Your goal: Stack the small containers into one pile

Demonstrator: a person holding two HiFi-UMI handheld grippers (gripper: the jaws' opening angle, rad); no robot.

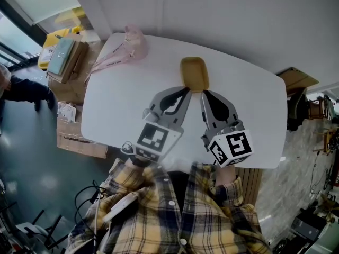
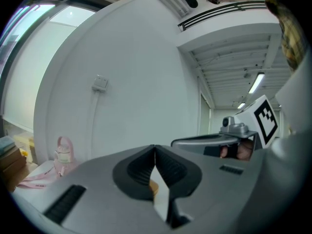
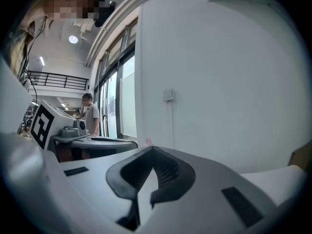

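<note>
Yellow container (image 1: 194,73), perhaps already a nested pile, sits on the white table (image 1: 119,110) just beyond our left gripper (image 1: 184,92) and right gripper (image 1: 204,93), both closed and empty; we judge any further stacking needs the jaws opened first.

Yellow container (image 1: 194,74), white table (image 1: 117,110), yellow plaid shirt (image 1: 212,216).

— What surrounds the white table (image 1: 119,107)?
— A pale wall (image 1: 222,15) behind it. Cardboard boxes (image 1: 79,142) sit on the dark, glossy floor (image 1: 26,163) to its left.
— And light?
— Tall windows (image 3: 117,101) and ceiling strip lamps (image 2: 256,83).
</note>
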